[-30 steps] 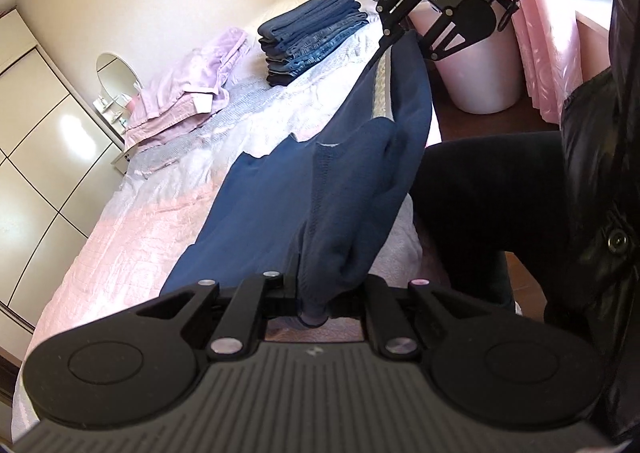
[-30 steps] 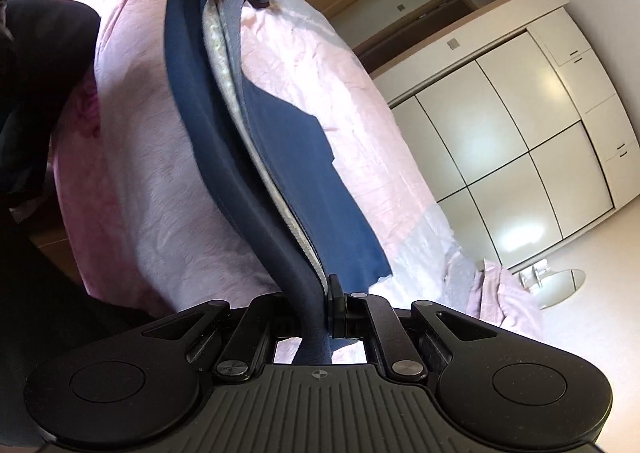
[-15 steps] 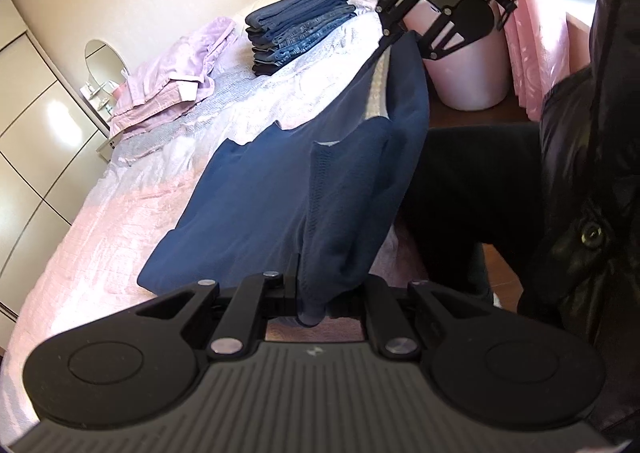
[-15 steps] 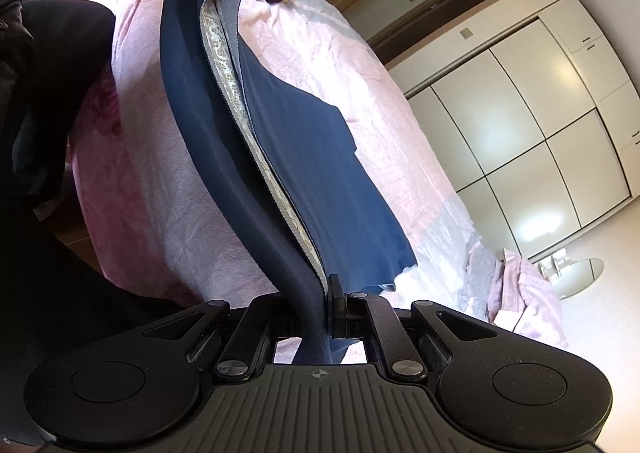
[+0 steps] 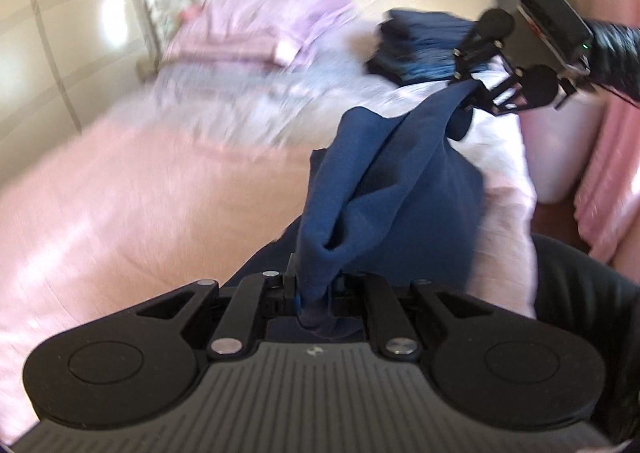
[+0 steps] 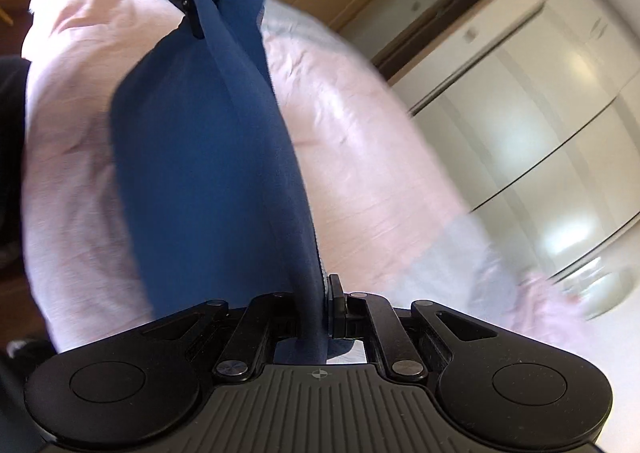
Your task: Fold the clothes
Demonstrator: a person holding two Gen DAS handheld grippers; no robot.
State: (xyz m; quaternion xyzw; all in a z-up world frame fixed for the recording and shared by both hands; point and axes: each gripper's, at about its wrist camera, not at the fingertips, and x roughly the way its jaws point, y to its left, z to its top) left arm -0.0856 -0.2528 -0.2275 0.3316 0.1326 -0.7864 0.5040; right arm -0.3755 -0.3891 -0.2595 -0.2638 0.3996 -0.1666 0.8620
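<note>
A navy blue garment [image 5: 392, 193] hangs bunched between my two grippers above the pink bed cover [image 5: 120, 193]. My left gripper [image 5: 314, 293] is shut on one end of it, with cloth pinched between the pads. In the left wrist view the right gripper [image 5: 472, 81] holds the far end near the bed's right side. My right gripper [image 6: 320, 305] is shut on the garment [image 6: 200, 173], which spreads wide over the bed [image 6: 360, 133] towards the left gripper [image 6: 188, 13] at the top. Both views are blurred by motion.
Folded blue jeans [image 5: 420, 41] are stacked at the head of the bed, beside a lilac pile [image 5: 256, 29]. A pink bin [image 5: 560, 149] and pink curtain [image 5: 612, 173] stand to the right. A person's dark leg [image 5: 580, 293] is at the bed's edge. White wardrobe doors [image 6: 540, 113] line the wall.
Both grippers have swept sideways over the bed, carrying the garment with them. Its pale inner strip no longer shows, and the cloth now sags in folds between them.
</note>
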